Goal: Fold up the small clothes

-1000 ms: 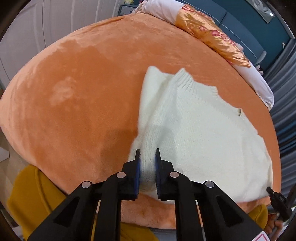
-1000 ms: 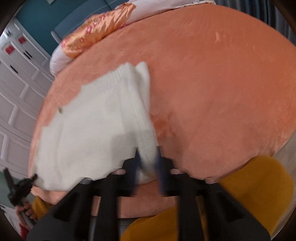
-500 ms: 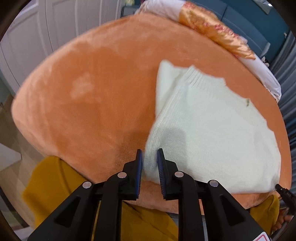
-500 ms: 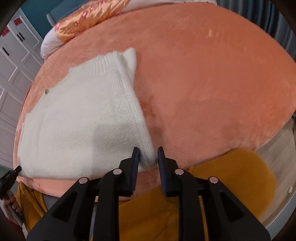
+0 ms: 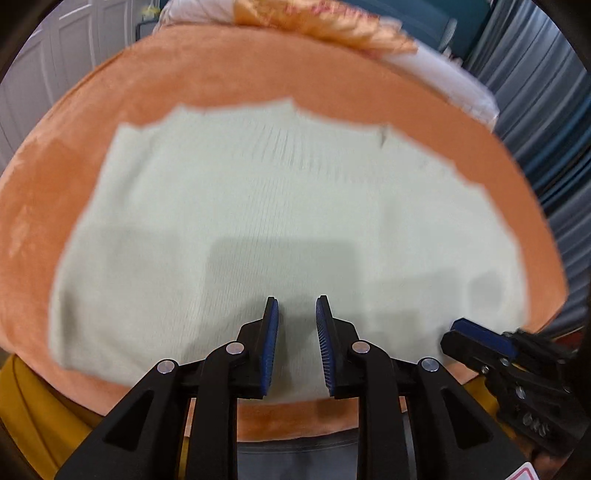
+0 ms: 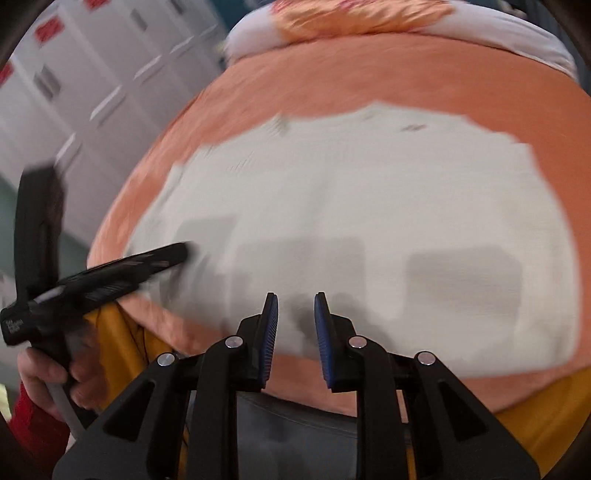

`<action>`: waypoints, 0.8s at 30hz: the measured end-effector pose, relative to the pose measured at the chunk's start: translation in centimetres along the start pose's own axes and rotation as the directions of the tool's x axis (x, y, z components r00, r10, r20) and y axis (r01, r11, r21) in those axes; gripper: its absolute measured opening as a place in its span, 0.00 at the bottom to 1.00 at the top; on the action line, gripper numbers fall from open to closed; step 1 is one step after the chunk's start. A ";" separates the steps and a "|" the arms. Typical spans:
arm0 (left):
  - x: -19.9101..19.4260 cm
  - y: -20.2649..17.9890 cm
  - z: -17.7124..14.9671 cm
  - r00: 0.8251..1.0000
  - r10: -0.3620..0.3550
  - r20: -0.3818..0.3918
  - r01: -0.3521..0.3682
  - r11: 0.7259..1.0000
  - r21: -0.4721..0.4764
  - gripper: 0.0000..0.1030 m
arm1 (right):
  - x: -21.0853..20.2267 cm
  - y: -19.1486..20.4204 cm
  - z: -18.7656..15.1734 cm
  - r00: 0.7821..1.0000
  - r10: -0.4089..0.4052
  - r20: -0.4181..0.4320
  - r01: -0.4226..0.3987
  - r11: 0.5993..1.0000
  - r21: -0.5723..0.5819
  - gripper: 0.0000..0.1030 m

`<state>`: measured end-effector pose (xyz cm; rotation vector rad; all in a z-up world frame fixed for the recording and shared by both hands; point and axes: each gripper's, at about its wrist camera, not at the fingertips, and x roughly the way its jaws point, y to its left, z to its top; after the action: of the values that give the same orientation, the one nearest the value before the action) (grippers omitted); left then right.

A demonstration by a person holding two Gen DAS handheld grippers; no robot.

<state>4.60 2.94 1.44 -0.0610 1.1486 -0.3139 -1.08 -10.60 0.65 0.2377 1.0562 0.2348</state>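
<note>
A cream knit sweater [image 5: 280, 221] lies spread flat on a round orange plush surface [image 5: 229, 70], its hem toward me. It also shows in the right wrist view [image 6: 369, 206]. My left gripper [image 5: 295, 314] is open and empty, just above the sweater's near edge at its middle. My right gripper [image 6: 295, 310] is open and empty, over the near hem too. The right gripper shows at the lower right of the left wrist view [image 5: 480, 343]. The left gripper shows at the left of the right wrist view [image 6: 110, 273], over the sweater's left corner. Both views are blurred.
An orange-patterned pillow on white bedding [image 5: 332, 26] lies at the far side. White cabinet doors [image 6: 92, 74] stand on the left, blue-grey curtains [image 5: 546, 110] on the right. A yellow cloth [image 6: 535, 424] hangs below the surface's near edge.
Both grippers have let go of the sweater's side edges and opened. They have swung inward to face the sweater's middle, which now lies flat and spread wide.
</note>
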 end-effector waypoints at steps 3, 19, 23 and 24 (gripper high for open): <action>0.1 2.4 -0.4 1.000 -0.014 0.016 0.015 0.999 -0.051 0.15 | 0.0 -2.8 -0.2 0.995 -0.102 0.003 0.102 0.994 0.037 0.17; -2.2 9.6 8.4 0.986 0.008 0.166 0.033 0.969 -0.244 0.48 | -6.4 -17.6 6.4 0.956 -0.236 0.176 0.159 0.917 0.365 0.53; 2.0 10.4 11.4 0.995 0.040 0.095 -0.016 0.970 -0.242 0.51 | -2.3 -19.2 9.3 0.963 -0.244 0.115 0.182 0.904 0.388 0.59; 2.4 10.5 11.6 0.995 0.048 0.085 -0.026 0.970 -0.241 0.51 | -1.5 -19.6 9.7 0.965 -0.244 0.093 0.190 0.900 0.393 0.59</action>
<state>18.26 11.03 1.90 -0.2635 1.0924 -0.1363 8.22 -30.45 0.49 0.4769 0.9727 -0.1930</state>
